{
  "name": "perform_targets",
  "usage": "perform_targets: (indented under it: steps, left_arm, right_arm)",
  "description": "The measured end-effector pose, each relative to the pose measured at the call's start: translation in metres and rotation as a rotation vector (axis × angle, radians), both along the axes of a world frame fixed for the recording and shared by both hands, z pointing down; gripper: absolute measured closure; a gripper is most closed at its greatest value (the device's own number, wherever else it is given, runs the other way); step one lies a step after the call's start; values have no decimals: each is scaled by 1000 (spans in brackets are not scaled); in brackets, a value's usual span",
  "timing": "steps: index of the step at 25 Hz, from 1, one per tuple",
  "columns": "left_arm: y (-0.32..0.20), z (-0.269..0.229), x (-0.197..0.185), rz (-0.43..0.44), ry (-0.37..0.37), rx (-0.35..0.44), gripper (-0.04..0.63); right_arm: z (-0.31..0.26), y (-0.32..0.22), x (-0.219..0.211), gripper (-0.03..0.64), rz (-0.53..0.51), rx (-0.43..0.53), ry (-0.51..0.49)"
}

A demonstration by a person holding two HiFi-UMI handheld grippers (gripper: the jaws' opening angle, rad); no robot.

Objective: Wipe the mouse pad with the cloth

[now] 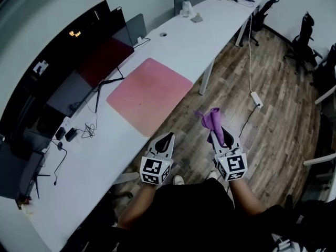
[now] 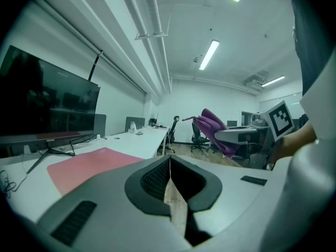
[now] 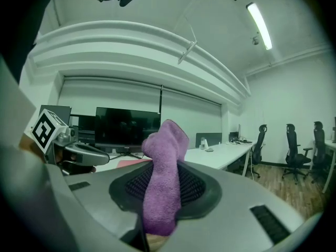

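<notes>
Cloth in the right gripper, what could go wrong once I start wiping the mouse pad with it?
The cloth is bunched into a narrow wad in the right gripper, so the gripper's tips may rub the mouse pad instead. Nothing pins the pad: the left gripper is shut and off the desk, so a stroke might slide it. The monitor stand sits by the pad's far corner and could get bumped.
</notes>
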State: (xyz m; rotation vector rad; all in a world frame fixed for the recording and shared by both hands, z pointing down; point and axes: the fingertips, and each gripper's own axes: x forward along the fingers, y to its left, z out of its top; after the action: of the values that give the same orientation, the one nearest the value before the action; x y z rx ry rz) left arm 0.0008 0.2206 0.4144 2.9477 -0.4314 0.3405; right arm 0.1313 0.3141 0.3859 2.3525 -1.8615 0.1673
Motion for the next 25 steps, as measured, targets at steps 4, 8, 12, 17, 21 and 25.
perform_targets:
  steps: [4,8,12,17,21,25]
  left_arm:
    - [-16,1,-20,-25,10,-7,572]
    - [-23,-3,-31,-25,54,-18,572]
    - [-34,-3,-38,-42,50,1,572]
    - [-61,2,-44,-118,37,7,572]
    - [-92,9,-47,-196,29,-9,572]
    - [-123,12,-41,-261,24,-29,572]
  right_arm:
    - [-2,-23,-21,505,-36,10,5]
    - [1,-44,-37,503,-97,-13,22]
    - [4,-68,-50,505,-162,-27,32]
    - [13,-102,-51,505,-239,-43,26]
    - [18,-138,-48,503,-325,-64,62]
    - [22,-176,-38,505,-406,-73,41]
